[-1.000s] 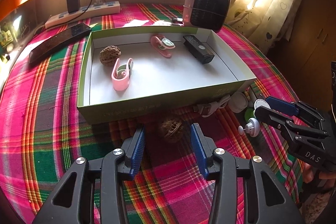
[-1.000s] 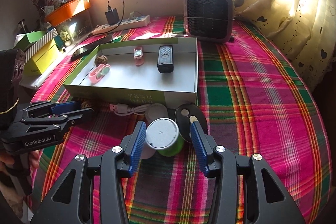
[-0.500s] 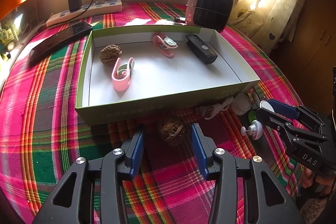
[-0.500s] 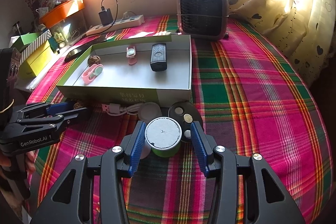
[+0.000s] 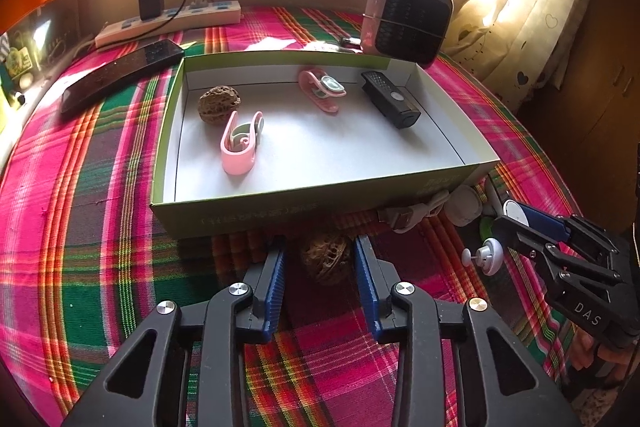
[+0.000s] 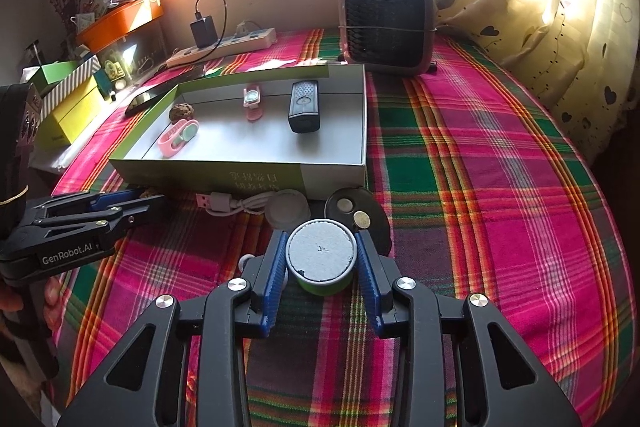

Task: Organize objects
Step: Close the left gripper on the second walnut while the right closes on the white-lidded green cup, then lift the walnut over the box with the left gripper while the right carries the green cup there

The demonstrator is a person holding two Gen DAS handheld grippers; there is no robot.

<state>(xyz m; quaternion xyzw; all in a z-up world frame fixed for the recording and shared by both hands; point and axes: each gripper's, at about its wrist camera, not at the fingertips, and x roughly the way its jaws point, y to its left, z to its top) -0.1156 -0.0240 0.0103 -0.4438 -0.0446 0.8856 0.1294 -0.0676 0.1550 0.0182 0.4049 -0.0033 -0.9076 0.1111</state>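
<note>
A shallow green-and-white box point(image 5: 312, 199) point(image 6: 336, 175) on the plaid cloth holds a walnut point(image 5: 219, 104), two pink clips point(image 5: 240, 143) point(image 5: 322, 94) and a black device point(image 5: 390, 105). My left gripper point(image 5: 320, 259) is open around a second walnut point(image 5: 326, 257) lying in front of the box, pads not touching it. My right gripper point(image 6: 320, 257) has its pads against a green cup with a grey-white lid point(image 6: 321, 254), tilted toward the camera. The right gripper also shows in the left wrist view point(image 5: 520, 223).
In front of the box lie a white USB cable point(image 6: 232, 205), a white round lid point(image 6: 288, 213), a black disc with coins point(image 6: 356, 211) and a small white suction hook point(image 5: 486, 255). A heater point(image 6: 386, 27), a power strip point(image 6: 224, 45) and a phone point(image 5: 120, 75) sit behind.
My left gripper moved forward so its pads now flank the walnut. My right gripper closed in on the green cup, which now sits tight between the pads.
</note>
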